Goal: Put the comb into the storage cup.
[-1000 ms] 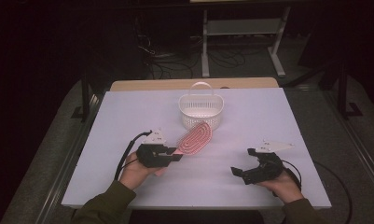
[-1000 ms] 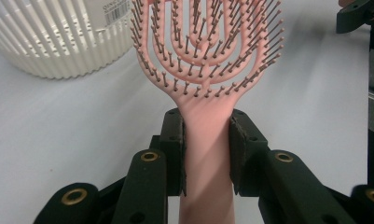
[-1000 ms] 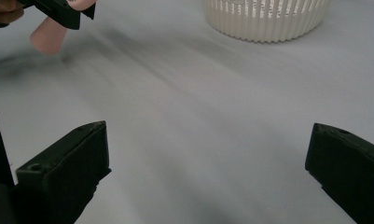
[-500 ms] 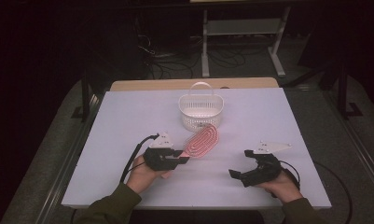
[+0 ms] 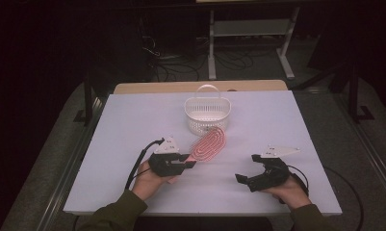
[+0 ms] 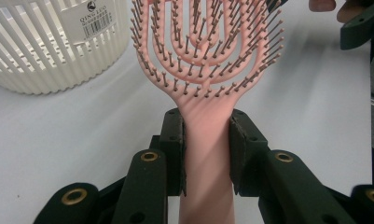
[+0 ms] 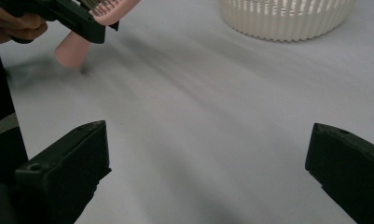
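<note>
— What is different from a moment ago?

— The left gripper (image 5: 188, 164), clamped on the handle of the pink hairbrush (image 5: 209, 144), now holds it closer to the white basket (image 5: 207, 114), bristle head at its near wall.

— And the right gripper (image 5: 248, 175)?

— Jaws apart, holding nothing.

— Inside the basket?

— I cannot tell.

Left gripper (image 5: 189, 164) carried pink hairbrush (image 5: 209, 144) rightward and farther up table, brush head now nearer white basket (image 5: 206, 114).
</note>
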The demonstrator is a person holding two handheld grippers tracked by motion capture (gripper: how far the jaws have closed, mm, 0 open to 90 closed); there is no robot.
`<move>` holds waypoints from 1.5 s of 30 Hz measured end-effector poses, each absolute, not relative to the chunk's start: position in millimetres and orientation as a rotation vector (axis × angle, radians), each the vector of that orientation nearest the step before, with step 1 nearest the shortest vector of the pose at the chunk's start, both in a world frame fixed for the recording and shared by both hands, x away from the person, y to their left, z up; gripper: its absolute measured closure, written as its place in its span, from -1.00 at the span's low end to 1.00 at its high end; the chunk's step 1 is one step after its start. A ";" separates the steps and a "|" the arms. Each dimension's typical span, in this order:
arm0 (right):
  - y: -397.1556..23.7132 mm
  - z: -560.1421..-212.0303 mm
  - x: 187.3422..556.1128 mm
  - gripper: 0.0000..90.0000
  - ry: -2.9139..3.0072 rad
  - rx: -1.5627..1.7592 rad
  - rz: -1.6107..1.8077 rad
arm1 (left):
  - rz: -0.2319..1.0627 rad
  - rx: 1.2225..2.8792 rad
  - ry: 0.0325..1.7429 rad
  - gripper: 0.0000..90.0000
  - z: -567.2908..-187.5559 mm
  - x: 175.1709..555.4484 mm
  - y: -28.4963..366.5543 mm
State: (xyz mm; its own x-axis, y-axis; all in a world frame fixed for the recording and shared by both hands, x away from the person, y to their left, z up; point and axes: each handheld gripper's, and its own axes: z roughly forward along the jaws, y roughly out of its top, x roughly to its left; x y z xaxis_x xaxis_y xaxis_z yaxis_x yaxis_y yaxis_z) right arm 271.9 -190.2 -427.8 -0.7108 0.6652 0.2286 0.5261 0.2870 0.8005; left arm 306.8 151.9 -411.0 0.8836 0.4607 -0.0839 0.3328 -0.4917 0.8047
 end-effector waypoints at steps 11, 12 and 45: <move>-185.2 -424.0 273.8 -1.00 2.405 1.106 1.420 | 0.180 2.110 0.573 0.56 -409.2 308.5 154.5; -185.3 -423.6 274.4 -1.00 2.402 1.109 1.425 | 0.178 2.106 0.572 0.56 -408.8 308.6 155.2; -174.2 -400.2 294.3 -1.00 2.355 1.102 1.541 | 0.206 2.072 0.598 0.56 -404.9 309.4 165.4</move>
State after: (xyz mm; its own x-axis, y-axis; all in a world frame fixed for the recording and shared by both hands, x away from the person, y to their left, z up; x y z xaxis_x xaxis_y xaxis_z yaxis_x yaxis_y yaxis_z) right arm 294.3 -174.2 -400.2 -0.7281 0.6264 0.2782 0.5057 0.2170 0.8349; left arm 309.4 165.4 -404.9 0.8669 0.4908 -0.0869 0.3338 -0.4422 0.8325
